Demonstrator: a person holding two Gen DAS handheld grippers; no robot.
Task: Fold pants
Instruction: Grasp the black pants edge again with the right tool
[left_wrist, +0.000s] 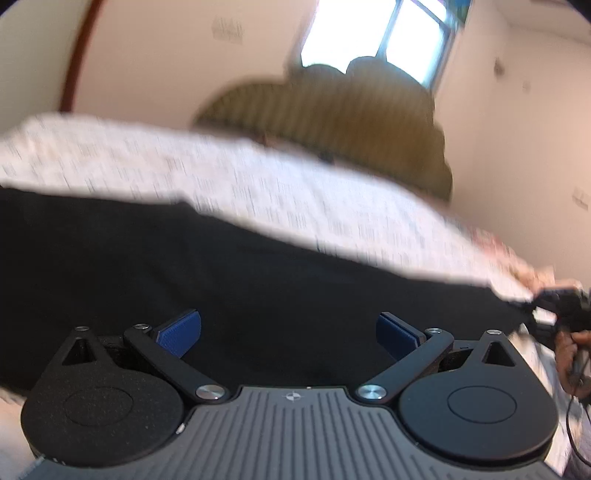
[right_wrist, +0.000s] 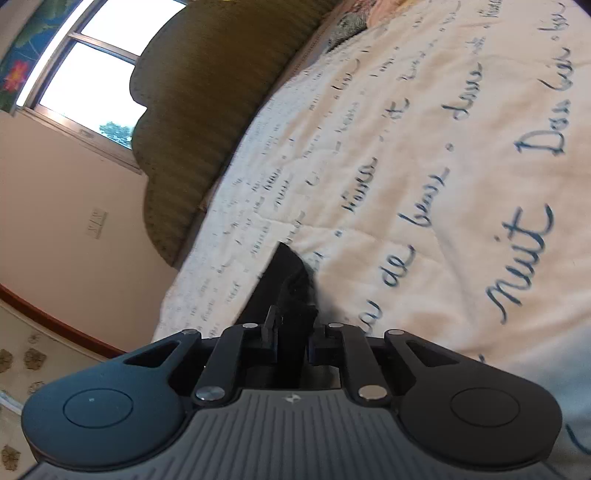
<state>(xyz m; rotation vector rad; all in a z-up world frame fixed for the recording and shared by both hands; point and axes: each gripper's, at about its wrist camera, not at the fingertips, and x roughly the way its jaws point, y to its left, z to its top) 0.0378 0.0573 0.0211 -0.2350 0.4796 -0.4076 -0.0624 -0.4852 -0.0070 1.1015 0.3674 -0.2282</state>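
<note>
The black pants lie spread across a white bedspread with blue writing. My left gripper is open, its blue pads apart just over the black fabric and holding nothing. My right gripper is shut on an edge of the black pants, which stick up from between the jaws over the bedspread. The right gripper also shows at the far right of the left wrist view, at the end of the pants.
An olive ribbed headboard stands at the bed's far end below a bright window. It also shows in the right wrist view. Pale walls surround the bed. A hand holds the right gripper.
</note>
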